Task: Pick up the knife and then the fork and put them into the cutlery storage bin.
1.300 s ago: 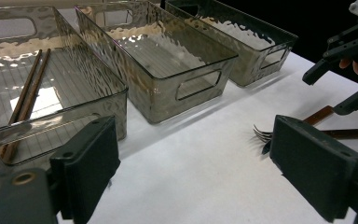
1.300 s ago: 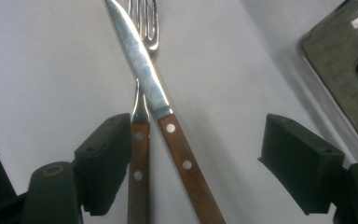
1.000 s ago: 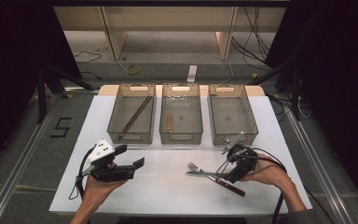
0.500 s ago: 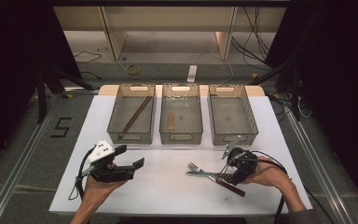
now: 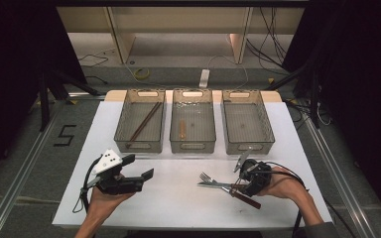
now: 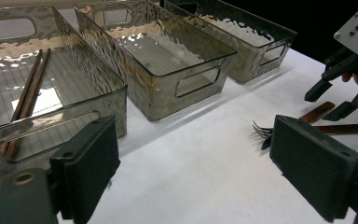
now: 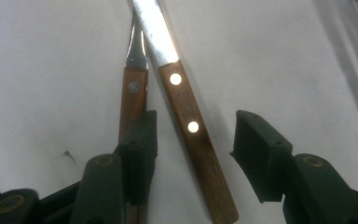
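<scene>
A knife [image 5: 228,188] and a fork [image 5: 207,177], both with brown wooden handles, lie crossed on the white table [image 5: 178,203] at front right. My right gripper [image 5: 238,189] is lowered over their handles. In the right gripper view the knife handle [image 7: 182,100] lies between the jaws of my right gripper [image 7: 198,128]. The jaws have just been closing, with a gap left on either side, and the fork handle [image 7: 133,98] runs under the left jaw. My left gripper [image 5: 139,167] hovers open at front left, holding nothing.
Three clear grey bins stand in a row at the back of the table. The left bin [image 5: 124,119] holds chopsticks [image 5: 144,121]. In the middle bin [image 5: 192,146] lies a wooden-handled piece [image 5: 182,130]. The right bin [image 5: 265,129] has nothing in it.
The right gripper's jaws have narrowed from wide open to partly closed around the knife handle. The left gripper has stayed where it was.
</scene>
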A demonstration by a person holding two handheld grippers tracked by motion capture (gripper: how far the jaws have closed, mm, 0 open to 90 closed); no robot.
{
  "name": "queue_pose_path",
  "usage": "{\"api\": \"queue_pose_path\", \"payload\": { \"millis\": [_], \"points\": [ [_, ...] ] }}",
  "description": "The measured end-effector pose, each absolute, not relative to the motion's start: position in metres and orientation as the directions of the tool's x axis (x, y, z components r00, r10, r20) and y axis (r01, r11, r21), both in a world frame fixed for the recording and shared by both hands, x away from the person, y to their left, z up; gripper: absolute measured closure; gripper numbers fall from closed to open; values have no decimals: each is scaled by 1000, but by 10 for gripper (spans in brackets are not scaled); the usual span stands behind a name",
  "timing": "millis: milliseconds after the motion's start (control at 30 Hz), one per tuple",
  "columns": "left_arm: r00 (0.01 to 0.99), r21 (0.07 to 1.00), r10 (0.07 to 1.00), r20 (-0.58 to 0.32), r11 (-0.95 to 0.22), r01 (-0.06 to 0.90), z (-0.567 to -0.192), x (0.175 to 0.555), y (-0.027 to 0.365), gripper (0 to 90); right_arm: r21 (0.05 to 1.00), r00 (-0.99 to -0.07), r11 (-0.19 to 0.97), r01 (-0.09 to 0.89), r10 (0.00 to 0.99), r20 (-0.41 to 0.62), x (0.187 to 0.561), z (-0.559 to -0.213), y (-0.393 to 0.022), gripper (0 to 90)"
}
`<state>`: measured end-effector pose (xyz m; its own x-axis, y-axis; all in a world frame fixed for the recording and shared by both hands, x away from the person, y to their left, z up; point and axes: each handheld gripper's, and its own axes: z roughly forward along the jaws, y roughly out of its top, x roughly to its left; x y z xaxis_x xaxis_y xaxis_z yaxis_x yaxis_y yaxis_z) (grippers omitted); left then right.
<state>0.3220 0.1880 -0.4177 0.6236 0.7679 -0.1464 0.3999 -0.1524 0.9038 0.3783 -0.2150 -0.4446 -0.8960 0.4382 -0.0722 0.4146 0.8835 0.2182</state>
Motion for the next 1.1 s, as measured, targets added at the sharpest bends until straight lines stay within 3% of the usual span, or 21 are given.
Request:
{"api": "queue_pose_path", "payload": {
  "millis": [667, 1100],
  "points": [
    [624, 903, 768, -143, -157, 400, -418, 321, 187, 149, 194, -909, 893, 405, 416, -16, 387, -455, -207, 670],
    [625, 904, 768, -138, -160, 396, -418, 321, 187, 149, 159, -931, 924, 348, 360, -54, 380, -454, -198, 756]
  ]
}}
